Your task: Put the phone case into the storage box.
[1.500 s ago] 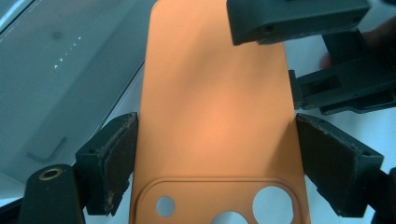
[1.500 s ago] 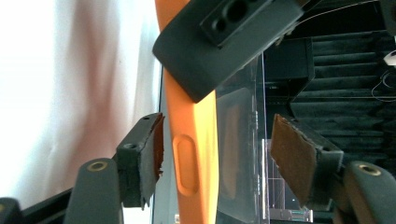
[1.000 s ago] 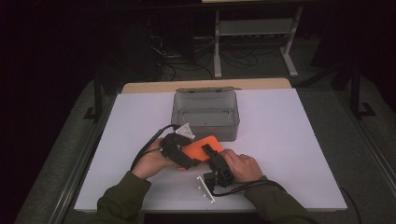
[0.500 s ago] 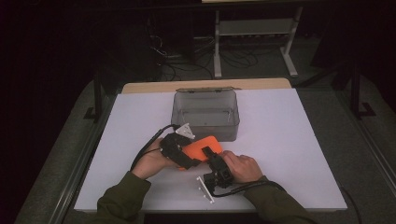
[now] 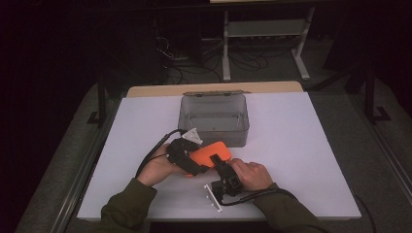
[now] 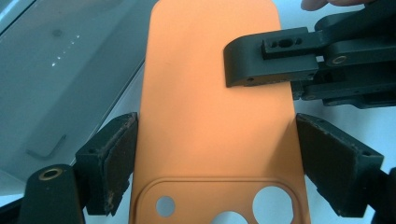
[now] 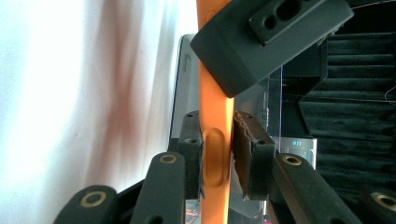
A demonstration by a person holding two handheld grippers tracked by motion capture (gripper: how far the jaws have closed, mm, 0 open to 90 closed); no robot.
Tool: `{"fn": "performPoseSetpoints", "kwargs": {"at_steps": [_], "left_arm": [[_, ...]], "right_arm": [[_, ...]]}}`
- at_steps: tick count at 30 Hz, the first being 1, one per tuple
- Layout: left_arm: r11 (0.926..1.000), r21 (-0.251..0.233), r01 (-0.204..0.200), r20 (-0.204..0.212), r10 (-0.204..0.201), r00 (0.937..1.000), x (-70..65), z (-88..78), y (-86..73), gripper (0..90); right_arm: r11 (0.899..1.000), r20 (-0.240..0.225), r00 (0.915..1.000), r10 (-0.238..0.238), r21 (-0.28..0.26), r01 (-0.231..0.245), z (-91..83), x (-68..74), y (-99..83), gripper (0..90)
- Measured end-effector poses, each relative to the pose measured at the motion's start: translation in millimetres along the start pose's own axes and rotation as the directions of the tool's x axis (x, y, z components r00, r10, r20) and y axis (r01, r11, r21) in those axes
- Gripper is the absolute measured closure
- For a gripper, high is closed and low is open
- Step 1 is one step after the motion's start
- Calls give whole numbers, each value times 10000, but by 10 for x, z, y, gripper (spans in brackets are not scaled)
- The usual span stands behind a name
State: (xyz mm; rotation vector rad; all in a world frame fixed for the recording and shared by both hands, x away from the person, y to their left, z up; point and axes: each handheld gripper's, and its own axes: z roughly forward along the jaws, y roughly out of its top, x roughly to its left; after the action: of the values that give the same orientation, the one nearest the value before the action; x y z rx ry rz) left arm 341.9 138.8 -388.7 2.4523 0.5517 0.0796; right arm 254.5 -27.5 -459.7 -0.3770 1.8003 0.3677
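Observation:
An orange phone case (image 5: 210, 153) is held just above the white table, in front of a clear box. My left gripper (image 5: 197, 160) is shut on it across its width; in the left gripper view both pads press the long edges of the case (image 6: 205, 93). My right gripper (image 5: 222, 167) comes in from the case's right side. Its jaws have just been closing with the case's rim between them, and in the right gripper view both pads now press the case (image 7: 215, 116) by its side button. One of its fingers (image 6: 271, 60) lies across the case's back.
A clear plastic box (image 5: 214, 136) stands open just behind the hands, its hinged lid lying back. A small white bracket (image 5: 212, 196) lies near the table's front edge under the right hand. Dark floor and a metal stand lie beyond the table.
The right gripper's jaws look to have drawn in on the case's edge. Both hands and the case have stayed where they were.

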Motion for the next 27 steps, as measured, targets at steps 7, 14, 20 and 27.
{"fn": "performPoseSetpoints", "kwargs": {"at_steps": [7, 14, 20, 27], "left_arm": [[9996, -123, 240, 234, -237, 9994, 18, -9, -3, 160], [9995, -188, 239, 312, -233, 9992, 15, -7, -4, 158], [9990, -349, 275, 511, -257, 9984, 30, -18, -9, 156], [9974, -630, 353, 717, -307, 9970, 49, -41, -16, 146]], "right_arm": [[9999, 370, 9992, -145, 91, 142, -11, 25, 8, 787], [9993, 628, 9973, -367, 143, 359, -22, 39, 12, 813], [9985, 820, 9951, -550, 107, 543, -39, 40, 7, 821], [9988, 961, 9941, -496, 70, 491, -49, 25, -6, 823]]}}
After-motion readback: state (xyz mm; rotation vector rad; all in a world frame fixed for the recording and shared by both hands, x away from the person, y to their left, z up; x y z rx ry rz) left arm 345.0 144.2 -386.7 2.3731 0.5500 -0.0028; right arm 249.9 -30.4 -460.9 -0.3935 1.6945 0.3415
